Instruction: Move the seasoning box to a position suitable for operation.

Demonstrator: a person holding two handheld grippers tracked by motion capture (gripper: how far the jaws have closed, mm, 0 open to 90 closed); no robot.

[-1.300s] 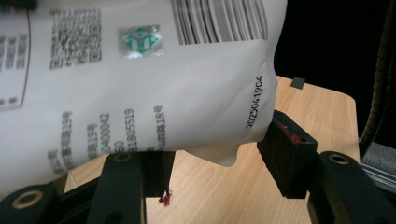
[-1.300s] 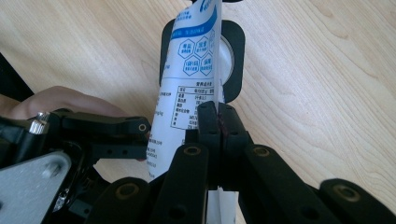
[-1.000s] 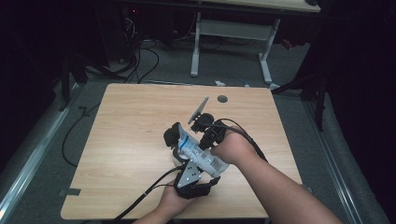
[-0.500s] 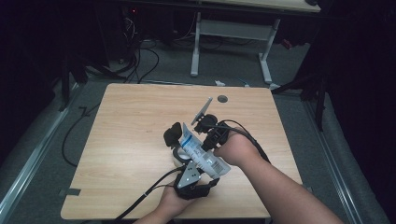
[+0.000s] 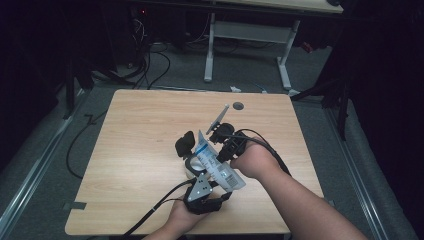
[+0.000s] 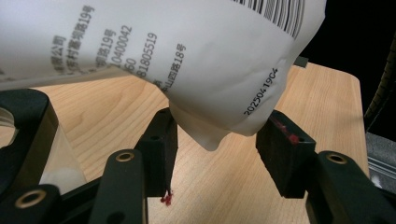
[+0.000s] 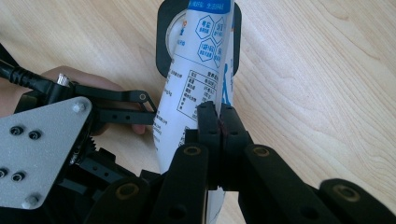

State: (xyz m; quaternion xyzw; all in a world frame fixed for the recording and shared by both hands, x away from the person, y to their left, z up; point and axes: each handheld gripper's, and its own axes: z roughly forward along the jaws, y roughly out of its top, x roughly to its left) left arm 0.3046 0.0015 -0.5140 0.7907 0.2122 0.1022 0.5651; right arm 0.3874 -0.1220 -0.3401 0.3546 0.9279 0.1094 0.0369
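Note:
A white and blue pouch (image 5: 216, 166) with printed text and a barcode is held off the wooden table (image 5: 140, 130) between both hands. My right gripper (image 5: 218, 152) is shut on the pouch's (image 7: 191, 88) flat edge, its jaws (image 7: 218, 107) pressed together on it. My left gripper (image 5: 194, 167) comes up from below. In the left gripper view its jaws (image 6: 218, 120) stand wide on either side of the pouch's (image 6: 187, 56) bulging lower corner and touch it. A black-rimmed container (image 7: 163, 32) with a pale round inside sits on the table beyond the pouch.
The same black container (image 5: 185, 142) stands just left of the pouch in the high view. A small round hole (image 5: 238, 106) marks the table's far side. Cables (image 5: 150, 65) and a white desk frame (image 5: 245, 35) lie on the floor behind.

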